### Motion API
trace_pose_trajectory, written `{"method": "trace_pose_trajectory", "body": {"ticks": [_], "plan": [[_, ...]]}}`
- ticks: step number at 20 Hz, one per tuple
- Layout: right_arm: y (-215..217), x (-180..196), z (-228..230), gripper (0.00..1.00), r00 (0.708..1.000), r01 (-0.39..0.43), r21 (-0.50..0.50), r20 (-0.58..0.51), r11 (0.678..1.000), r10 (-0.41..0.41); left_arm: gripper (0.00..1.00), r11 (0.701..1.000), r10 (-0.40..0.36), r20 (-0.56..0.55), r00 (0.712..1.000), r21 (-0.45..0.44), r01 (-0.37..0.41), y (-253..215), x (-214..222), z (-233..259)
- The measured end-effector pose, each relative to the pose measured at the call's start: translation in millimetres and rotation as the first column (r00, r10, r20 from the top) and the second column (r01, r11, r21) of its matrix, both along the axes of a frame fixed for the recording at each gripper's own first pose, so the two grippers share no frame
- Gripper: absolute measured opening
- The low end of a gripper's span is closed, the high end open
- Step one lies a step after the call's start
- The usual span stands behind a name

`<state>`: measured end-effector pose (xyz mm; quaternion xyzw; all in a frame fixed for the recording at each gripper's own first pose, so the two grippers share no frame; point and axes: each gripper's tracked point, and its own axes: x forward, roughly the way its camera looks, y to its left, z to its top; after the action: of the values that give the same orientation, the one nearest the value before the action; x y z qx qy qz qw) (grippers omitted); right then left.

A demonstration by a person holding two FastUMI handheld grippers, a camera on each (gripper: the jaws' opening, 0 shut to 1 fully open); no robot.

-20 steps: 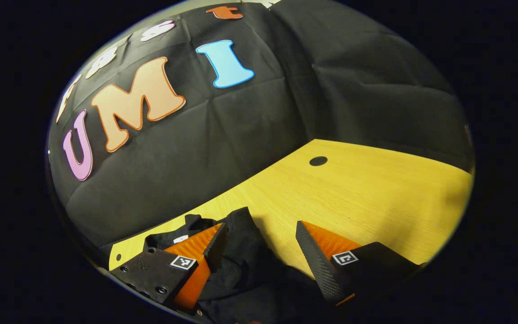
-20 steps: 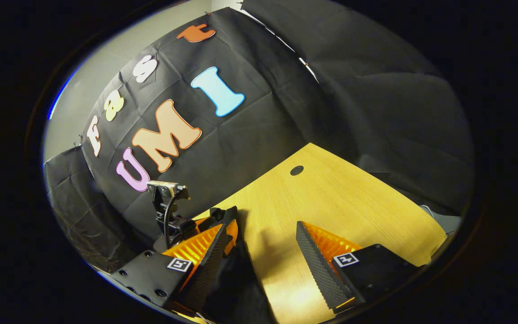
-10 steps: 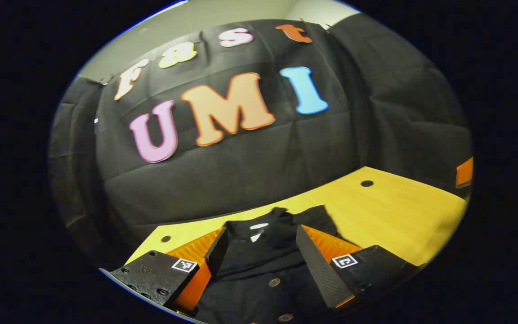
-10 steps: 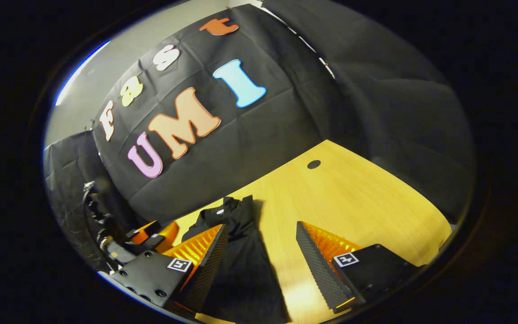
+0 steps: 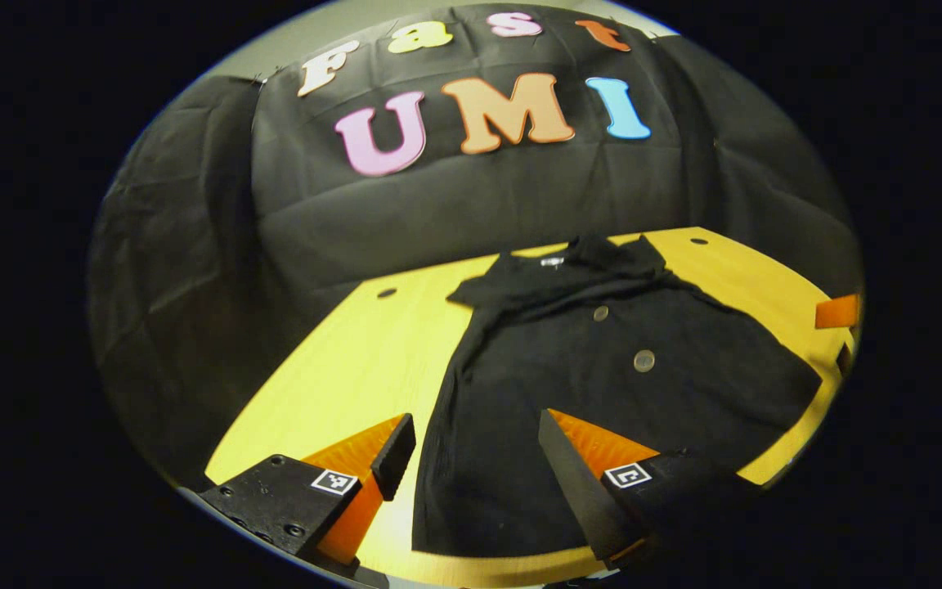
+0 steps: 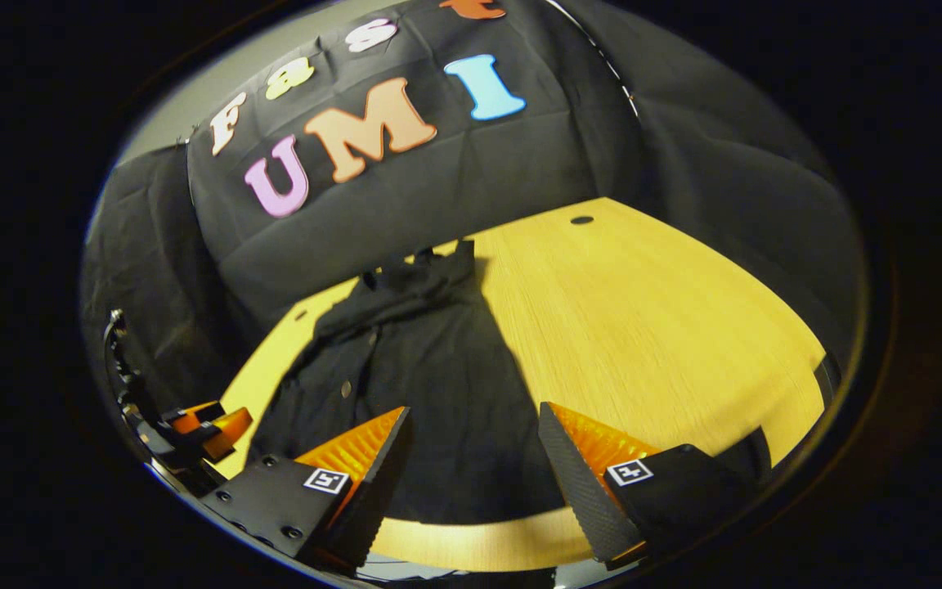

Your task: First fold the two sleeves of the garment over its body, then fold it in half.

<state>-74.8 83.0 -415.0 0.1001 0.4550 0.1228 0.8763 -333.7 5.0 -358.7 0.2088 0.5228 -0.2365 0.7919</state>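
In the left gripper view, the left claw (image 5: pixel 475 442) hangs at the bottom of the frame with its fingers spread apart and nothing between them, above the near hem of the black garment (image 5: pixel 602 368). The garment lies flat on the yellow tabletop (image 5: pixel 340 368), collar toward the top of the frame by the booth wall, buttons showing down its middle. Both sleeves look already turned in over the body, which reads as a long narrow panel.

In the right gripper view, the right claw (image 6: pixel 475 446) is likewise wide apart and empty over the hem, the garment (image 6: pixel 438 360) running from centre up to the collar, with the left claw (image 6: pixel 209 425) at the lower left of the frame.

By my judgement the sleeve step is done and the fold in half is at hand. Next, each claw should drop to a hem corner, close on the cloth and carry it up to the collar.
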Motion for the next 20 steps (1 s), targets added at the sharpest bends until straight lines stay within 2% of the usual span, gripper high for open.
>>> {"method": "trace_pose_trajectory", "body": {"ticks": [7,11,13,14,15,16,17,18,19,20], "plan": [[-1,-21,-41,0.98,0.999,-0.031,-0.137,-0.028,0.990,0.028,0.94,1.000,-0.007,-0.036,0.999,-0.016,0.006,19,-22,-11],[-5,-29,-52,0.98,0.992,-0.128,-0.267,-0.028,0.955,0.125,0.95,1.000,0.006,-0.120,0.993,0.027,-0.003,30,-52,-27],[-2,-29,-52,0.99,0.990,-0.141,-0.260,-0.018,0.955,0.141,0.96,1.000,0.018,-0.091,0.996,0.016,-0.017,28,-49,-25],[-1,-28,-53,0.94,0.992,-0.129,-0.246,-0.016,0.961,0.129,1.00,0.999,0.033,-0.095,0.995,0.022,-0.031,32,-51,-23],[-1,-29,-53,0.99,0.992,-0.124,-0.241,-0.007,0.963,0.126,0.95,0.999,0.049,-0.082,0.995,0.019,-0.047,33,-50,-21],[-1,-28,-54,0.92,0.991,-0.131,-0.244,-0.005,0.961,0.134,0.96,0.998,0.068,-0.080,0.995,0.024,-0.066,34,-52,-25],[2,-26,-53,0.98,0.989,-0.142,-0.240,0.001,0.960,0.146,0.95,0.996,0.088,-0.073,0.994,0.001,-0.088,31,-51,-25],[5,-28,-54,0.98,0.987,-0.158,-0.226,-0.003,0.961,0.161,0.95,0.993,0.108,-0.080,0.991,-0.028,-0.111,25,-53,-25],[11,-27,-55,0.88,0.984,-0.173,-0.214,0.000,0.961,0.177,0.87,0.992,0.117,-0.082,0.990,-0.047,-0.121,20,-58,-27],[18,-29,-55,0.79,0.981,-0.191,-0.206,-0.006,0.960,0.194,0.78,0.994,0.093,-0.087,0.992,-0.054,-0.098,18,-61,-23]]}}
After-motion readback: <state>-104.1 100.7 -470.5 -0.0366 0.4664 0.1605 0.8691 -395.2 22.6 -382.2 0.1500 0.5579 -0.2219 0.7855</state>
